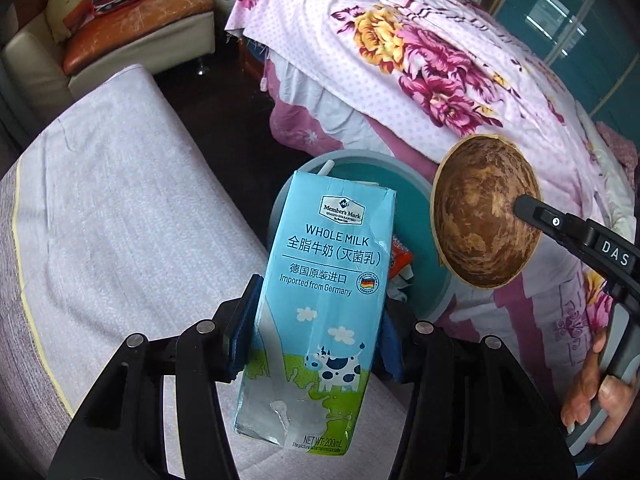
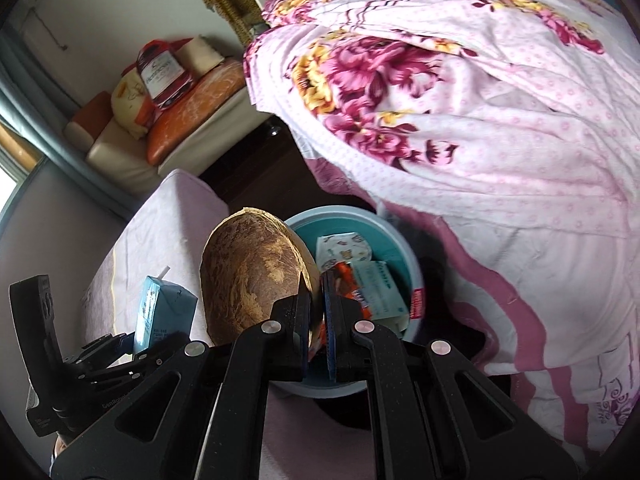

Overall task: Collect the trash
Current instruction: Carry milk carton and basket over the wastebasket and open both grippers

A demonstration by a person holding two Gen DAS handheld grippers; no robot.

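Note:
My left gripper point(image 1: 316, 336) is shut on a light blue whole-milk carton point(image 1: 320, 300), its blue pads pressing both sides low on the upright box. A white straw sticks out of the carton's top. My right gripper point(image 2: 318, 280) is shut on the rim of a brown half shell point(image 2: 248, 276), which stands on edge. Both are held just above and beside a round teal bin point(image 2: 412, 280) holding wrappers and packets. In the left wrist view the shell point(image 1: 484, 216) hangs right of the carton with the bin point(image 1: 360, 160) behind. In the right wrist view the carton point(image 2: 160, 308) shows at lower left.
A bed under a pink floral quilt point(image 1: 420, 52) fills the right and hangs close to the bin. A pale lilac covered bench point(image 1: 112, 200) lies to the left. A sofa with orange cushions point(image 1: 132, 28) stands at the back. A person's hand point(image 1: 592, 392) grips the right handle.

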